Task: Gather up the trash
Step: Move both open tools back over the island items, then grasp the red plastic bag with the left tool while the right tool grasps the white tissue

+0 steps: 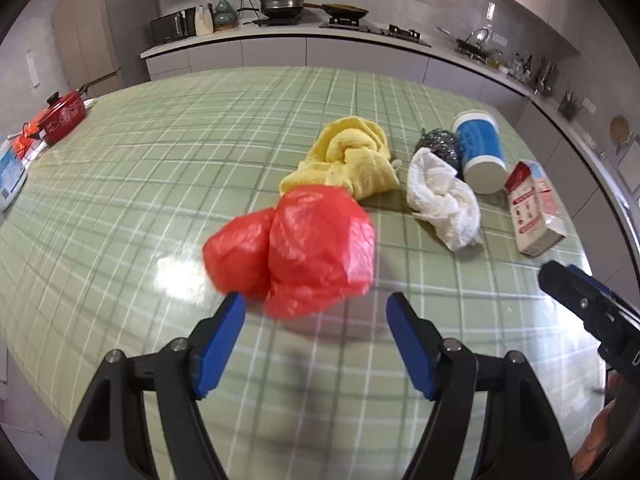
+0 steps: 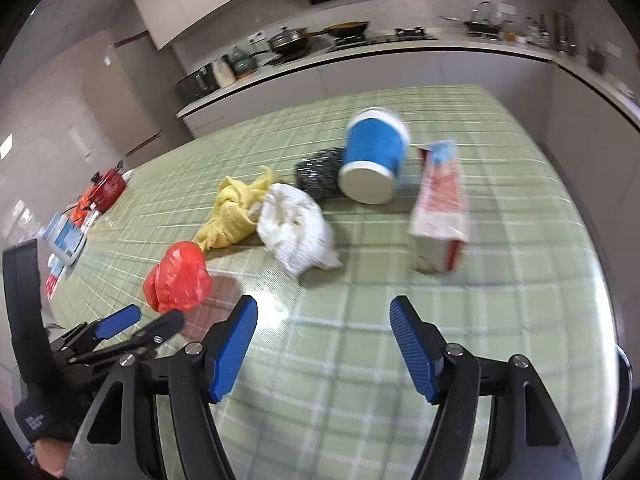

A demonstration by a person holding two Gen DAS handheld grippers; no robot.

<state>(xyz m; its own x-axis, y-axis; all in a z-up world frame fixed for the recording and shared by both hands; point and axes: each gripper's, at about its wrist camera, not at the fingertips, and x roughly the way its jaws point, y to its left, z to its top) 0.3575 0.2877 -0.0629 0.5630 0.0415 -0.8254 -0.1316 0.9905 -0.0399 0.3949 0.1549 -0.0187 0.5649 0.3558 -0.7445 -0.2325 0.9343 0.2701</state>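
Note:
A crumpled red plastic bag [image 1: 294, 252] lies on the green checked table [image 1: 160, 168], just ahead of my open left gripper [image 1: 316, 312]. Behind it lie a yellow cloth [image 1: 348, 160], a white crumpled paper towel [image 1: 444, 200], a steel scourer [image 1: 440, 146], a blue paper cup on its side [image 1: 480, 152] and a red-and-white carton [image 1: 534, 208]. My right gripper [image 2: 324, 320] is open and empty above the table, short of the paper towel [image 2: 298, 232] and carton [image 2: 440, 216]. The red bag [image 2: 178, 276] and the left gripper [image 2: 140, 322] show at its left.
A red pot [image 1: 64, 114] and a white-blue box [image 1: 10, 176] sit at the table's left edge. A kitchen counter [image 1: 280, 32] with pans and a microwave runs behind the table. The right gripper's body [image 1: 588, 312] shows at the right of the left view.

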